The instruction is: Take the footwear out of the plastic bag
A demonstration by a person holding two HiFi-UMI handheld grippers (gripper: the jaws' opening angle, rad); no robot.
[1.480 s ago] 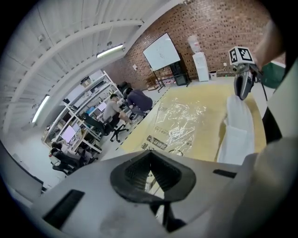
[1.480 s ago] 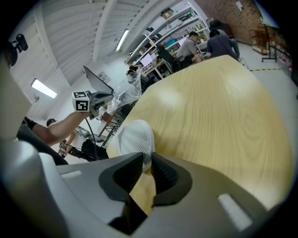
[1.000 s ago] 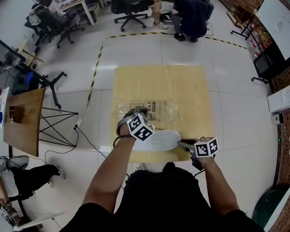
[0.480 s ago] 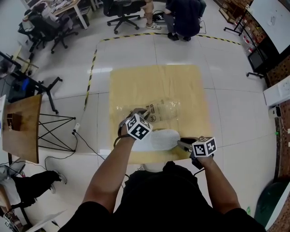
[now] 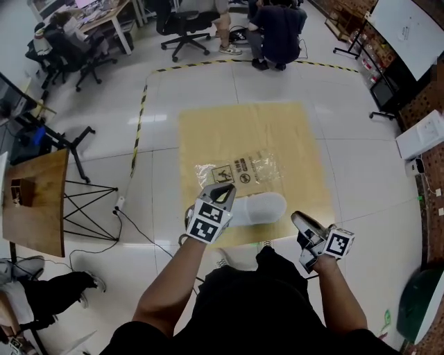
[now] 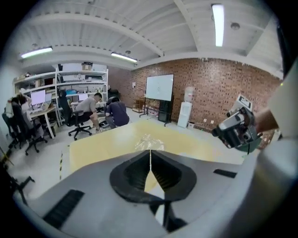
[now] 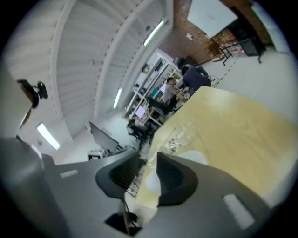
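A white shoe [image 5: 258, 206] lies on its side on the yellow mat [image 5: 291, 132], just in front of the crumpled clear plastic bag [image 5: 239, 168]. My left gripper [image 5: 222, 195] hovers over the shoe's left end. Its jaws have just been closing and their tips now meet with nothing between them [image 6: 150, 152]; the bag [image 6: 150, 142] shows beyond them. My right gripper [image 5: 304, 223] is raised to the right of the shoe, off it. Its jaws have just been opening and stand apart [image 7: 152, 157] with nothing held; past them lie the shoe [image 7: 197, 159] and the bag [image 7: 180, 135].
A wooden table [image 5: 33, 197] and a black stand [image 5: 87, 191] are at the left, with a cable [image 5: 139, 223] on the floor. Black-and-yellow tape [image 5: 142, 114] borders the mat area. People on office chairs [image 5: 187, 21] sit beyond it. A whiteboard [image 5: 409, 31] stands at the right.
Both grippers rose away from the shoe. The right one let go of the shoe's heel end and pulled back to the right. The shoe now lies alone on the mat.
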